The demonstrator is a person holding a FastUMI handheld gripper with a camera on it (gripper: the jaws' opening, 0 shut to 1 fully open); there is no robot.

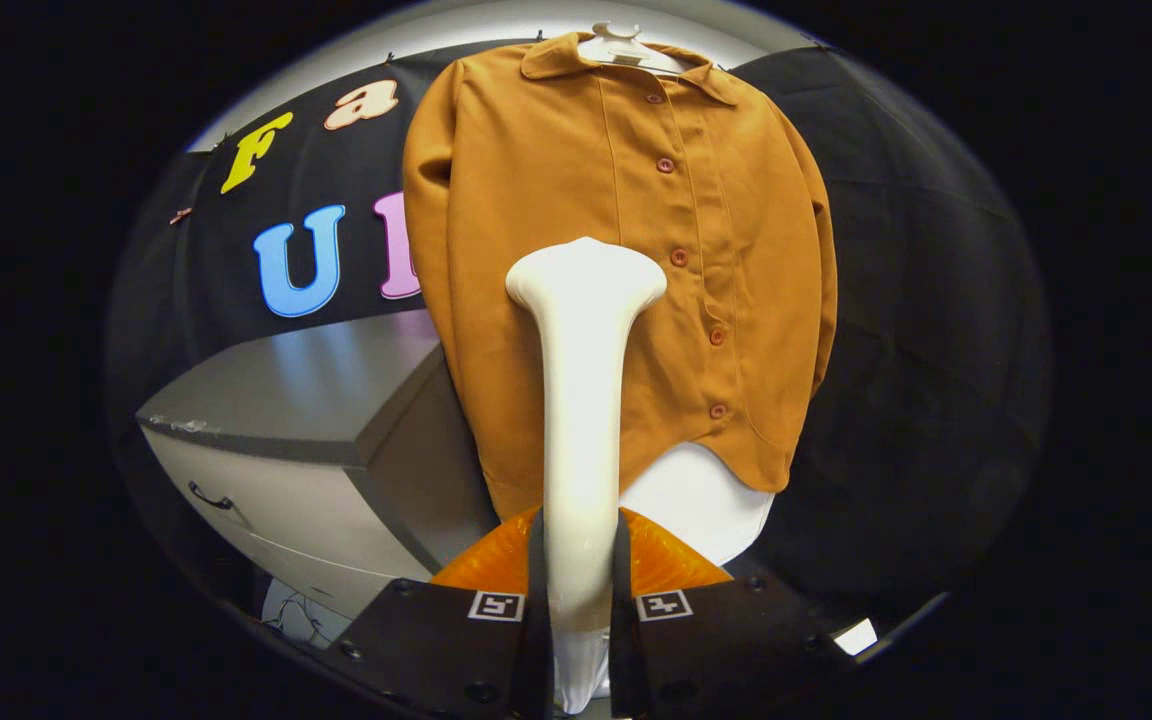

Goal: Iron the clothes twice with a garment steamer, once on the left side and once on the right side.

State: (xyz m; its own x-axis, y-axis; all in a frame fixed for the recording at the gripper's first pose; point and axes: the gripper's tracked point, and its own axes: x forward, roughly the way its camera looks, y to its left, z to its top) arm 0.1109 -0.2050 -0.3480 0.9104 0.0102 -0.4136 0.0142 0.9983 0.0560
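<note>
A mustard-brown buttoned shirt [616, 250] hangs on a white hanger [626, 48] against the black booth wall, its front facing me. My gripper [581, 590] is shut on the handle of a white garment steamer [584, 400], which stands up between the fingers. The steamer's wide head lies over the shirt's middle, left of the button row; whether it touches the fabric I cannot tell. A white piece [706, 505] shows below the shirt's hem.
A grey cabinet [316, 400] with a drawer handle stands to the left of the shirt, its corner close to the shirt's lower left. Something orange [656, 560] lies just behind the fingers. Black cloth [916, 350] covers the wall to the right.
</note>
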